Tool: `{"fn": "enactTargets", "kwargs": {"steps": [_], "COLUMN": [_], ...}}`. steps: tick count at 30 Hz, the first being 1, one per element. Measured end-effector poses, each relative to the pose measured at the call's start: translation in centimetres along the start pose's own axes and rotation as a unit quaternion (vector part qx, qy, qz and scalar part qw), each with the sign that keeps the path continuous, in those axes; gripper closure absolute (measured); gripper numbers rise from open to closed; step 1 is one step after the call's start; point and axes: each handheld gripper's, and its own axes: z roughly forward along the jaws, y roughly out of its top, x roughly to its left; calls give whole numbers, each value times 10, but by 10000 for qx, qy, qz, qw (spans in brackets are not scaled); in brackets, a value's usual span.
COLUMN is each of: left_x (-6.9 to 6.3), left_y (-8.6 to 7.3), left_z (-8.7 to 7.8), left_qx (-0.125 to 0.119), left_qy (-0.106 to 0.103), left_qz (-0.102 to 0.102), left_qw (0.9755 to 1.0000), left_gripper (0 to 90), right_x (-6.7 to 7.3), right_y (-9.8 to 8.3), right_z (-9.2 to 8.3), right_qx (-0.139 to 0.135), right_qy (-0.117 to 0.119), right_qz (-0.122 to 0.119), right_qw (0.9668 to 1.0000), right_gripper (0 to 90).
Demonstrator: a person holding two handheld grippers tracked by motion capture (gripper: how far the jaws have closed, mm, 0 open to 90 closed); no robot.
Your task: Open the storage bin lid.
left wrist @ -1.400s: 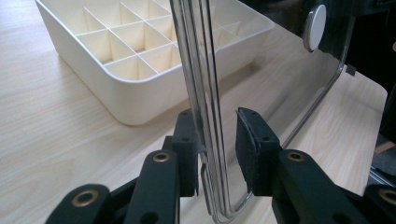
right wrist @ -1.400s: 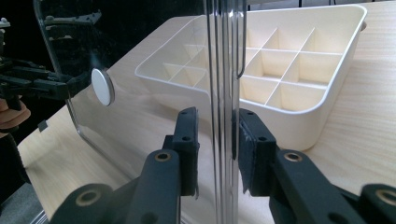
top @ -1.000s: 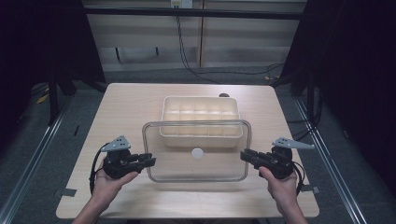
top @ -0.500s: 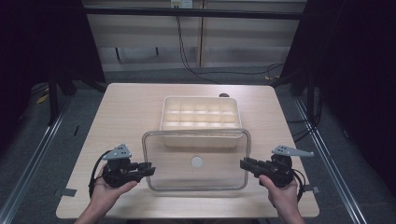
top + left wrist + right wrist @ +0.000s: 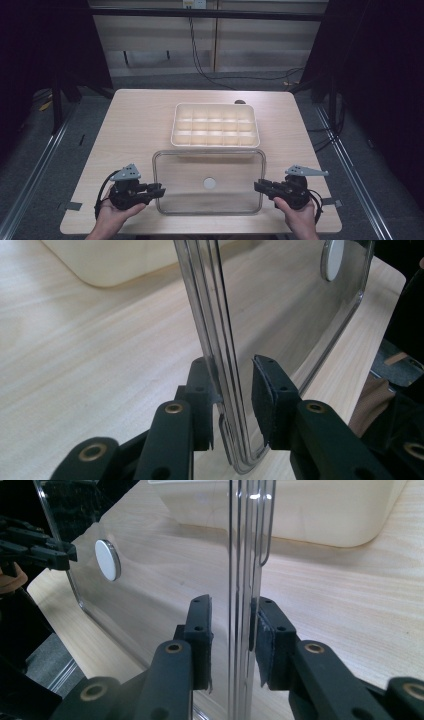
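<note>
**Operator:** I have the clear lid (image 5: pixel 208 182) lying on the table (image 5: pixel 135 120), on my side of the cream compartment tray (image 5: pixel 215 125), its far edge just beside the tray's near wall. My left gripper (image 5: pixel 156 190) is at the lid's left edge, my right gripper (image 5: pixel 259 186) at its right edge.

**Observer:** Are you gripping it?

**Operator:** Not firmly, as I read it. In the left gripper view the rim (image 5: pixel 220 355) stands between the 2 jaws, touching 1 pad with a gap at the other. In the right gripper view the rim (image 5: pixel 245 580) sits between the jaws with daylight on 1 side at least. So both are parted around the rim, not clamped.

**Observer:** Why take it from both ends?

**Operator:** My guess: the lid is wide and flexible, so 2 opposite holds keep it level. It lies close to the tray, so it probably belongs on it.

**Observer:** What can't you make out?

**Operator:** Whether the tray's compartments hold anything; from the high view they look bare, but it is too small to be sure. The round white disc (image 5: pixel 209 183) at the lid's centre could be a knob or a sticker, I cannot tell. A small dark thing (image 5: pixel 240 102) behind the tray is mostly hidden. The lid's transparency also blurs where its rim meets the pads.
</note>
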Motion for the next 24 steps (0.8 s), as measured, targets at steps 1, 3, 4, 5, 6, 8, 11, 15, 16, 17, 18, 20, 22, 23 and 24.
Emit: {"fn": "enactTargets", "kwargs": {"steps": [1,3,4,5,6,8,11,15,16,17,18,20,22,23,24], "left_x": [0,0,0,1,2,2,3,5,5,6,7,7,10,11,11], "left_y": [0,0,0,1,1,1,-1,-2,-2,-1,-1,-2,-3,-3,-3], "left_z": [0,0,1,2,2,4,7,11,11,12,13,15,17,17,17], "left_qx": [0,-10,-19,-19,-12,1,79,111,111,126,143,149,149,168,160], "left_qy": [0,-19,-17,-30,-11,-12,-2,3,3,18,26,103,58,37,53], "left_qz": [0,-40,-39,-47,-60,-54,-10,-60,-60,-33,-18,65,50,19,45], "left_qw": [10000,10000,10000,10000,10000,10000,10000,9999,9999,9999,9999,9998,9999,9999,9998], "left_gripper": [706,707,707,707,707,693,674,648,645,638,638,618,605,606,605], "right_x": [0,-1,-1,-4,-4,-5,-5,-8,-8,-9,-9,-9,-8,-8,-7], "right_y": [-1,-2,-2,-2,-2,-4,-6,-8,-8,-8,-8,-8,-9,-9,-9], "right_z": [0,1,1,3,3,6,8,11,11,14,14,16,18,18,19], "right_qx": [14,48,48,83,83,143,182,255,255,287,287,333,386,396,414], "right_qy": [-34,-13,-13,-10,-10,-77,-119,-118,-118,-167,-167,-218,-256,-272,-275], "right_qz": [7,12,12,22,22,-18,6,16,16,-32,-32,-88,-115,-141,-165], "right_qw": [10000,10000,10000,10000,10000,9999,9998,9996,9996,9994,9994,9992,9989,9987,9986], "right_gripper": [713,713,713,712,712,704,695,679,679,662,662,647,633,631,625]}}
